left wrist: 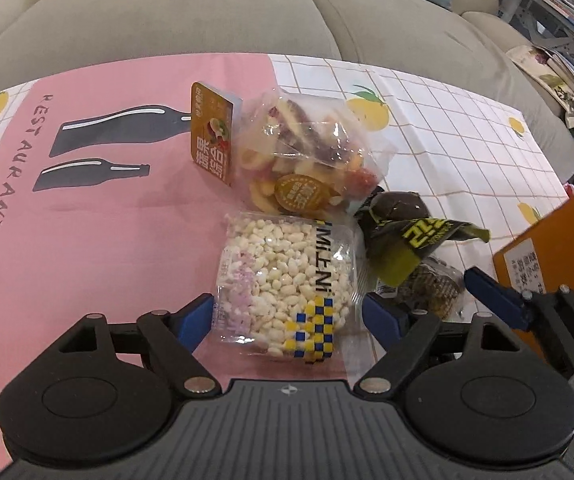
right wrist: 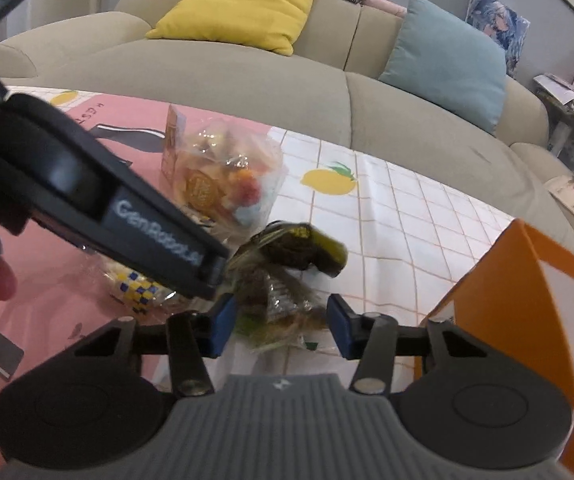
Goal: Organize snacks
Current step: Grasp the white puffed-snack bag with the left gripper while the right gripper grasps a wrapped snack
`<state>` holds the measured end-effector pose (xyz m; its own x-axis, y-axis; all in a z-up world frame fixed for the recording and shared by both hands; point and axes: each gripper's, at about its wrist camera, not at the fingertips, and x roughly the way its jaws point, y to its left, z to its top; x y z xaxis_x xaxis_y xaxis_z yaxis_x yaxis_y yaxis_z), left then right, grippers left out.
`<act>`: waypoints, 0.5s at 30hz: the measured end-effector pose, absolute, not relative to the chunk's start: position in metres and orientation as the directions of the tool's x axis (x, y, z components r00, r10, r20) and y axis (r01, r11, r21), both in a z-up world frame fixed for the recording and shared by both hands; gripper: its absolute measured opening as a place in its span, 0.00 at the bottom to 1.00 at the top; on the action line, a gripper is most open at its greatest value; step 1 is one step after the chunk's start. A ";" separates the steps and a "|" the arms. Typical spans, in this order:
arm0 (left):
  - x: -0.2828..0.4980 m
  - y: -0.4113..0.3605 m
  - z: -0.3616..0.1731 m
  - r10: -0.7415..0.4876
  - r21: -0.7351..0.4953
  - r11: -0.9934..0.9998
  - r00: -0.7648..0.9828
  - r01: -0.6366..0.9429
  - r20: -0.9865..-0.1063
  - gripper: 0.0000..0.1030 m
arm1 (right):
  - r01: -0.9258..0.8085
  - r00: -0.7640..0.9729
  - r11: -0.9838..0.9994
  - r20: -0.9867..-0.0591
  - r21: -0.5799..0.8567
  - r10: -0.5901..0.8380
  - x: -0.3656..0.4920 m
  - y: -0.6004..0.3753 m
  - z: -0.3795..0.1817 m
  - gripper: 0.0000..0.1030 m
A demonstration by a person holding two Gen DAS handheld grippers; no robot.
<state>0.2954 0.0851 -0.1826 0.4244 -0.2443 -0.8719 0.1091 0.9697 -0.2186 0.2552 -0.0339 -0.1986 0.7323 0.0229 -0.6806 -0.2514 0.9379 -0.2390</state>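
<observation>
Jaws wide, flanking puffed-rice pack; untouched

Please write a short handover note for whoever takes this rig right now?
Left tongs: open, straddling the puffed rice pack, not closed on it.
Right tongs: open around the dark-wrapped snack, grip not confirmed.
Dried fruit bag and small orange packet sit on the pink mat. Orange box stands at the right.
Done: nothing visibly packed.
Left: probably grasp and move all the snacks.
</observation>
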 end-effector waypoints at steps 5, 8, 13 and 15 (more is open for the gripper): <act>0.298 0.070 -0.188 -0.187 -0.129 0.978 0.426 0.161 -0.885 0.99 | -0.224 0.704 0.958 -0.710 -0.179 0.032 0.259 -0.044 -0.198 0.37; 0.293 0.065 -0.189 -0.177 -0.104 0.977 0.434 0.188 -0.883 0.97 | -0.218 0.688 0.961 -0.725 -0.169 0.029 0.258 -0.046 -0.199 0.32; 0.278 0.077 -0.184 -0.174 -0.109 0.978 0.411 0.175 -0.895 0.85 | -0.217 0.676 0.964 -0.736 -0.154 0.035 0.244 -0.048 -0.194 0.31; 0.266 0.085 -0.183 -0.172 -0.114 0.980 0.407 0.162 -0.897 0.84 | -0.216 0.670 0.964 -0.742 -0.157 0.029 0.237 -0.048 -0.192 0.30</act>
